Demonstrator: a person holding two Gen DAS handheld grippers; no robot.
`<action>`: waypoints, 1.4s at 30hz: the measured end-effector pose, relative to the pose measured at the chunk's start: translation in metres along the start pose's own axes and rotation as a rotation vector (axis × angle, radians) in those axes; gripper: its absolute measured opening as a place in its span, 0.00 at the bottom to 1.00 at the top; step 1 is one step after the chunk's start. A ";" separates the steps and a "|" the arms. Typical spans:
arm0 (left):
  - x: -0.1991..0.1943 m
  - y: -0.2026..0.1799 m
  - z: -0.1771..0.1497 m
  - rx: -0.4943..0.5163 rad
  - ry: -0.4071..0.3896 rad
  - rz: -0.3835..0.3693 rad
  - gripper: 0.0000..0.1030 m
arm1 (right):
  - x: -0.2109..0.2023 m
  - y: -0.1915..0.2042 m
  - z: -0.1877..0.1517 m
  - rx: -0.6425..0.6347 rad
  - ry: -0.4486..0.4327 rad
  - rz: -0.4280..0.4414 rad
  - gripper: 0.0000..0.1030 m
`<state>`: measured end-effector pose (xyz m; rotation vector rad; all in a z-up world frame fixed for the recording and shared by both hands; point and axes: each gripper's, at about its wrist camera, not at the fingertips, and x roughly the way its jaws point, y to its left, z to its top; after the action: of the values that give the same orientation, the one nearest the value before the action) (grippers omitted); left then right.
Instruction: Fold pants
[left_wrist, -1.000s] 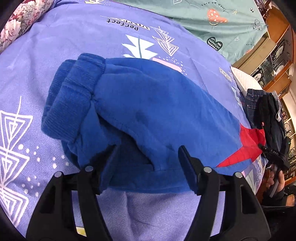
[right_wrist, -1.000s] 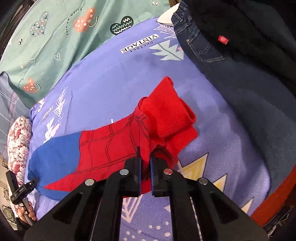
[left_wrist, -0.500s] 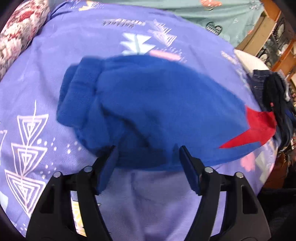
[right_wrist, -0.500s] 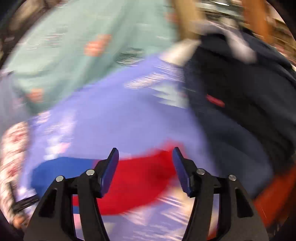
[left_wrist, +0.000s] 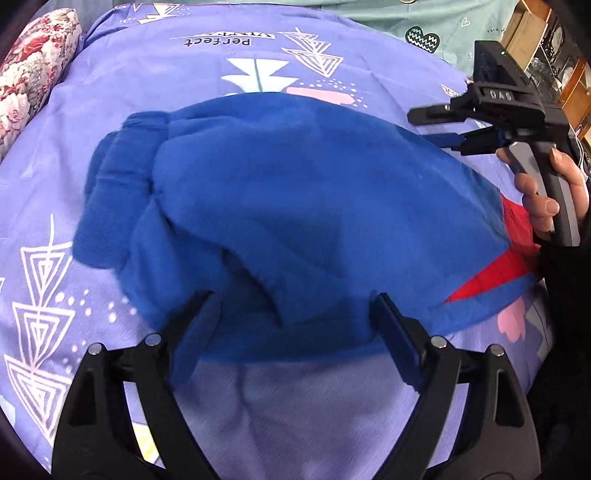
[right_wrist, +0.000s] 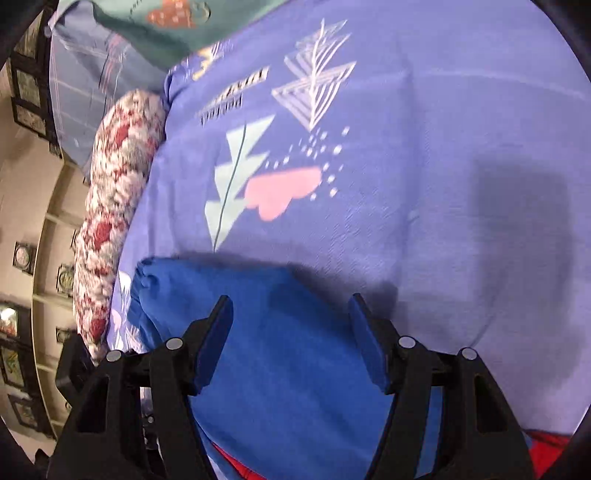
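Lying flat on bedsheet (left_wrist: 155, 66), blue pants (left_wrist: 295, 206), both grippers apart.

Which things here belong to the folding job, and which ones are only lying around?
Part of the job:
- blue and red pants
- left claw, jaws opening, not gripping
- right claw, open over the pants

Just lying about:
- floral cushion
- green sheet
- purple bedspread, only the work surface

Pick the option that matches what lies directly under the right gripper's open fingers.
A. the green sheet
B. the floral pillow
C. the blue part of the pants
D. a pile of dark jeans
C: in the right wrist view the right gripper hangs open over the blue part of the pants; its pads press on nothing.
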<state>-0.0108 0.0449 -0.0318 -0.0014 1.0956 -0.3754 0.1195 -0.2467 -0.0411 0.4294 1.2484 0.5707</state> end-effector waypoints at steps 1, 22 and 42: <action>-0.001 0.002 0.000 -0.002 0.005 -0.002 0.84 | 0.000 0.002 -0.005 0.001 0.032 0.032 0.63; 0.008 0.002 0.022 0.001 0.055 0.043 0.90 | 0.045 0.015 0.012 0.008 0.103 0.297 0.35; -0.001 0.007 0.008 0.019 0.051 0.050 0.90 | -0.008 0.001 0.020 -0.130 -0.058 0.201 0.04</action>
<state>-0.0019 0.0502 -0.0287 0.0523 1.1407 -0.3422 0.1367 -0.2505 -0.0291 0.4618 1.1122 0.8004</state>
